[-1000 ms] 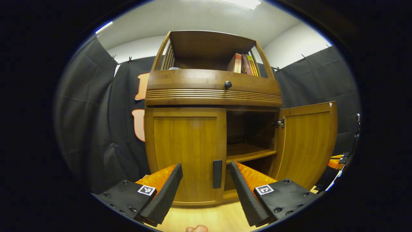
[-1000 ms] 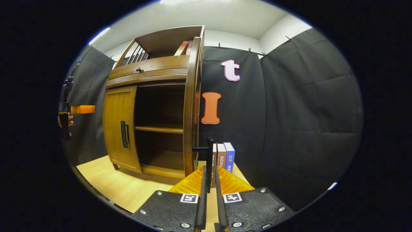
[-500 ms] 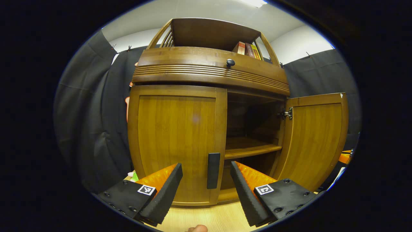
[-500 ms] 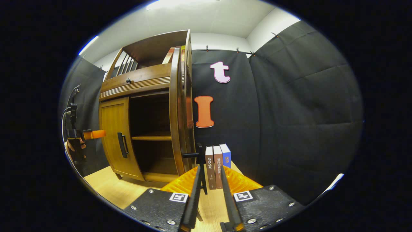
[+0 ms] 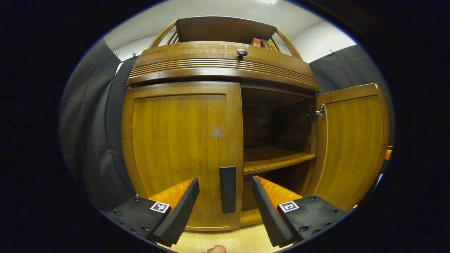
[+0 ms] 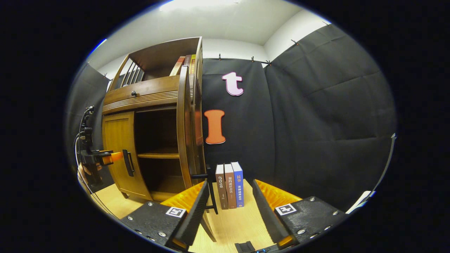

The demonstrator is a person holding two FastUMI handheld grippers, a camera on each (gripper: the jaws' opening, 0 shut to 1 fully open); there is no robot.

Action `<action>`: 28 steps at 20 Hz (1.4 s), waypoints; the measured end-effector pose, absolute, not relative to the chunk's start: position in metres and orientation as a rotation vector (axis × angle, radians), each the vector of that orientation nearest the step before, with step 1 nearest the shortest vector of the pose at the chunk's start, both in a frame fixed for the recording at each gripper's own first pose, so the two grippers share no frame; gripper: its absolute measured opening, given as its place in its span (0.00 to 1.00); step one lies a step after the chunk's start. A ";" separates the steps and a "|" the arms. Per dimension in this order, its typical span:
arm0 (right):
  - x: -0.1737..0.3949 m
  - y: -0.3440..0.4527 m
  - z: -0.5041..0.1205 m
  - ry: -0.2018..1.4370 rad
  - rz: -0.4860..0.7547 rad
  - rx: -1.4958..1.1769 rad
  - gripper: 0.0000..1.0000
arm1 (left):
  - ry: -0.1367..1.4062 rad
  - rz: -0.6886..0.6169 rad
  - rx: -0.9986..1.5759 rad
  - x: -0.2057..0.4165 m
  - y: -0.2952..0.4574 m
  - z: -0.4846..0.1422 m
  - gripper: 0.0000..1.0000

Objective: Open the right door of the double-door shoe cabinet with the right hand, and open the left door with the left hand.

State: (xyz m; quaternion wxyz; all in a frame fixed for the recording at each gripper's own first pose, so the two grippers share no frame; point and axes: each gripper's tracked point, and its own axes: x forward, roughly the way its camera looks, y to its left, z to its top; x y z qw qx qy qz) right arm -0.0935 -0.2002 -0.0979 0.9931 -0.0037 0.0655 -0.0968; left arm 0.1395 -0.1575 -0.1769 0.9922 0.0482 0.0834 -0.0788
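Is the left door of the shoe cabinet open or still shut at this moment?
Shut. The left door lies flush in the cabinet front, its handle ungrasped between the left gripper open jaws; the right door stands swung out.

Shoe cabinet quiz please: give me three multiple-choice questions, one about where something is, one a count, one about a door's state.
1. Where do the books by the right gripper stand?
A. On the floor beside the cabinet
B. On the cabinet's inner shelf
C. In the drawer

2. How many books stand there?
A. One
B. Three
C. Five

3. What state is the left door in?
A. Swung wide
B. Removed
C. Closed

Answers: 1 A, they stand upright on the wooden floor next to the open right door. 2 B, three spines show side by side. 3 C, it sits flush, its handle between the open left gripper jaws.
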 end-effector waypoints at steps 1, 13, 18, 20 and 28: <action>-0.094 -0.201 -0.096 0.127 -0.199 -0.011 0.92 | 0.173 -0.158 0.093 0.145 -0.159 -0.182 0.95; -0.098 -0.207 -0.083 0.101 -0.237 -0.031 0.91 | 0.215 -0.142 0.092 0.192 -0.157 -0.220 0.88; -0.100 -0.205 -0.085 0.107 -0.232 -0.042 0.91 | 0.242 -0.149 0.070 0.198 -0.157 -0.232 0.65; -0.100 -0.205 -0.086 0.111 -0.232 -0.049 0.91 | 0.247 -0.180 0.050 0.196 -0.165 -0.233 0.53; -0.106 -0.192 -0.083 0.114 -0.215 -0.059 0.91 | 0.263 -0.135 0.079 0.174 -0.163 -0.231 0.33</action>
